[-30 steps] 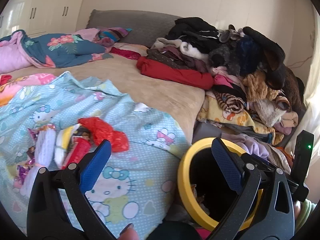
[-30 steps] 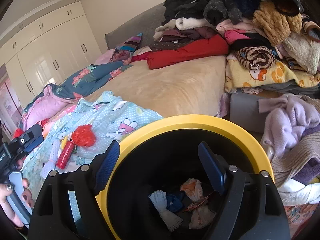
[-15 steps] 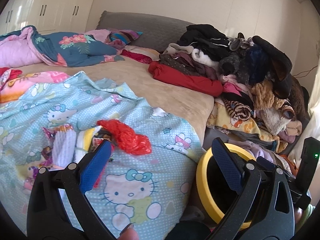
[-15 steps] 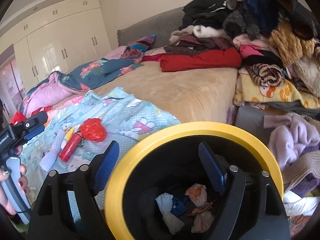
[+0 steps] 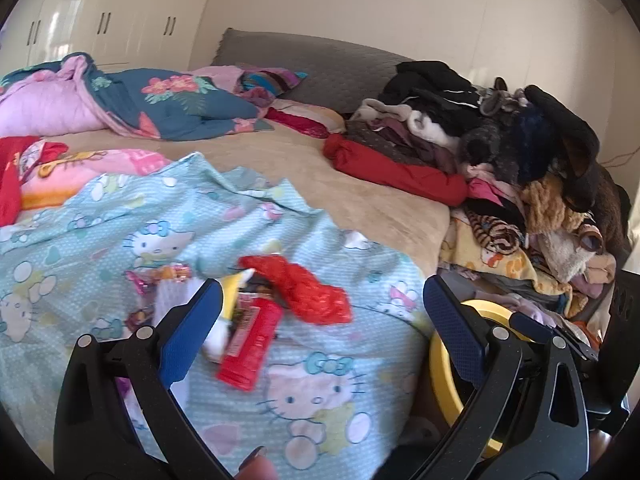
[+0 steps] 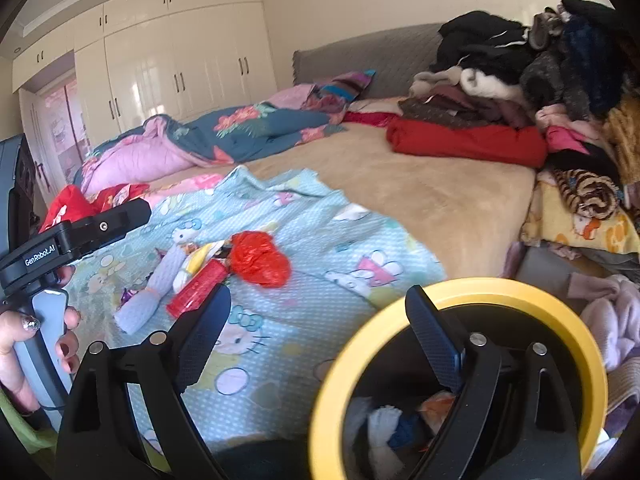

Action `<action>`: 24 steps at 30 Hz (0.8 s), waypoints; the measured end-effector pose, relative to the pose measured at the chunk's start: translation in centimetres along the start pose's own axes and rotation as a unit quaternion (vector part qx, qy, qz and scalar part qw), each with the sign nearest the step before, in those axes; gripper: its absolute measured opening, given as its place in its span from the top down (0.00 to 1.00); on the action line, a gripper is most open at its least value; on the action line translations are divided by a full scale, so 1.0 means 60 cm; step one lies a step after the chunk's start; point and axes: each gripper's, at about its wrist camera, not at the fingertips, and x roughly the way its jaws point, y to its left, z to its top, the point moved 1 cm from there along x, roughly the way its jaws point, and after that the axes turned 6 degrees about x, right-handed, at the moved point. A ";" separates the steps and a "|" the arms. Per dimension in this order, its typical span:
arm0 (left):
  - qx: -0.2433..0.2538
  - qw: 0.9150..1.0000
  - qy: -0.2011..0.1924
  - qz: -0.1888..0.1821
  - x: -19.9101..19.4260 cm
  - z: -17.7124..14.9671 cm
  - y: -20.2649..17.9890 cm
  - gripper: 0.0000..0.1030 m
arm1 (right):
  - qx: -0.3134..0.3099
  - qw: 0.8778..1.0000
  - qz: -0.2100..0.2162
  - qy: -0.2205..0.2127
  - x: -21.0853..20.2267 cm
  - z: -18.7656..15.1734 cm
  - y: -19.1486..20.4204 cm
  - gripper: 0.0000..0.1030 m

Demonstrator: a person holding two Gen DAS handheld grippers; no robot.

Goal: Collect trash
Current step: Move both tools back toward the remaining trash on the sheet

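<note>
— Looking down my left gripper (image 5: 320,320), what do you make out?

— My fingers (image 5: 192,328) are spread wide with nothing between them. Just past them a small heap of trash lies on the Hello Kitty blanket (image 5: 120,220): a red tube-shaped wrapper (image 5: 250,352), a crumpled red plastic bag (image 5: 308,292) touching its far end, a yellow-and-white wrapper (image 5: 234,284) beside it, and some shiny pink foil (image 5: 160,276) to the left.

— Anything in the way?

— The blue pad of my left finger covers part of the heap's near side. Otherwise nothing sits between me and the trash.

— And the right gripper (image 6: 316,332)?

— Spread wide too, holding nothing. It hangs at the mouth of the yellow-rimmed bin (image 6: 520,292), which stands beside the bed's edge; one finger is over the blanket, the other over the opening.

— The room?

— A bed with a beige cover (image 6: 440,200), a floral quilt (image 6: 240,136) bunched near the grey headboard (image 5: 320,68), white wardrobes (image 6: 168,68) behind, and a tall pile of clothes (image 5: 500,152) along the right side.

— What does one view give that the other lacks?

— The right view looks into the bin, where scraps already lie at the bottom, and shows a pale rolled bundle (image 6: 152,292) at the heap's left. It also shows my left hand (image 6: 24,344) around the handle. The left view sees only a slice of the bin's rim.
</note>
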 end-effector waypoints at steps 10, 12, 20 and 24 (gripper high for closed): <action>-0.028 0.999 0.014 0.036 -0.004 -0.008 0.079 0.11 | 0.003 0.999 0.020 0.035 0.075 0.023 0.045 0.16; -0.034 0.999 0.014 0.040 -0.004 -0.010 0.089 0.11 | 0.000 0.999 0.021 0.039 0.089 0.027 0.053 0.16; -0.056 0.997 0.029 0.046 -0.001 -0.023 0.129 0.11 | -0.006 0.998 0.018 0.058 0.138 0.031 0.075 0.16; -0.059 0.996 0.041 0.045 0.003 -0.030 0.142 0.11 | -0.010 0.998 0.017 0.066 0.162 0.032 0.087 0.16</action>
